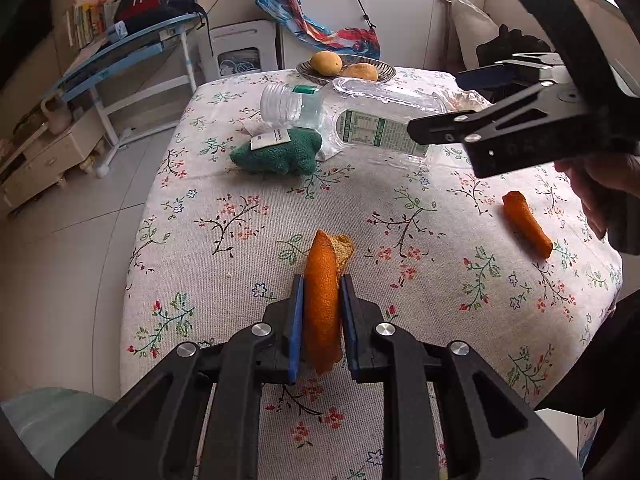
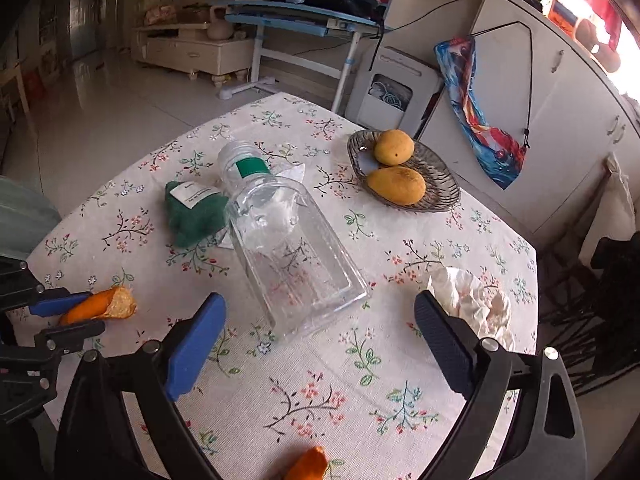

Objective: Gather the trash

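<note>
While the left gripper (image 1: 322,304) is clenched on a curled strip of orange peel (image 1: 323,296), pinching it edge-on between its blue pads just above the bench (image 1: 240,208), the right gripper (image 2: 320,344) hangs released, its jaws spread wide and empty. It faces the clear plastic bottle (image 2: 288,248) lying on its side, probably the next piece to collect. A second peel (image 1: 527,223) and a crumpled tissue (image 2: 476,300) lie loose nearby.

Soft daylight, blown-out window (image 2: 624,60) glare upper right, dark fisheye-warped corners.
</note>
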